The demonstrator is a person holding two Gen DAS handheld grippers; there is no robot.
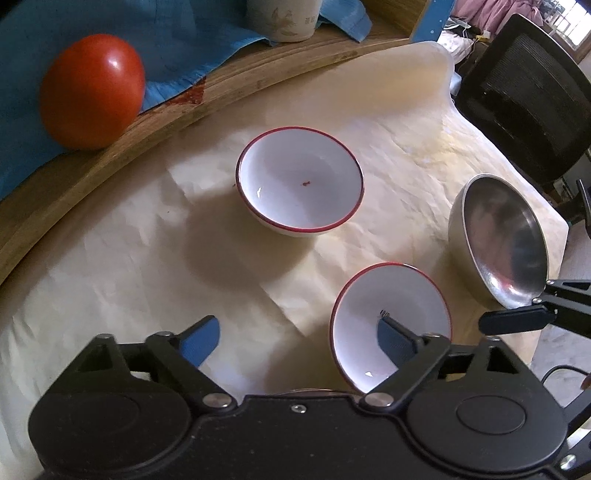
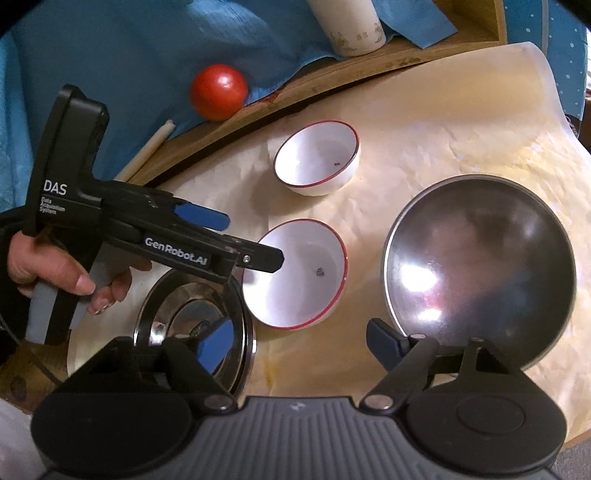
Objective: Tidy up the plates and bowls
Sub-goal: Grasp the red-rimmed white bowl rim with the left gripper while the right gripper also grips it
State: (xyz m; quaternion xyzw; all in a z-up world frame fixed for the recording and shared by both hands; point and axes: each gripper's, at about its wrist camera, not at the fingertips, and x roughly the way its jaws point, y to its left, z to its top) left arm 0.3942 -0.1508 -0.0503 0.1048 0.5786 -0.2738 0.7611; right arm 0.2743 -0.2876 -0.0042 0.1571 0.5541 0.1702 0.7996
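Note:
Two white bowls with red rims sit on the cream cloth. The far bowl (image 1: 300, 184) (image 2: 317, 158) stands upright and alone. The near bowl (image 1: 388, 326) (image 2: 295, 273) is tilted, leaning on a steel plate (image 2: 192, 325). My left gripper (image 1: 295, 338) (image 2: 251, 240) is open, its right finger (image 1: 397, 339) inside the near bowl, and its left finger outside it. A large steel bowl (image 1: 502, 247) (image 2: 480, 266) stands at the right. My right gripper (image 2: 301, 341) is open and empty, its right finger (image 2: 384, 343) beside the steel bowl's near rim.
A red tomato (image 1: 91, 90) (image 2: 218, 91) and a white cup (image 1: 282, 18) (image 2: 349, 26) rest on blue cloth on a raised wooden tray (image 1: 207, 99). A black chair (image 1: 524, 96) stands past the table's right edge.

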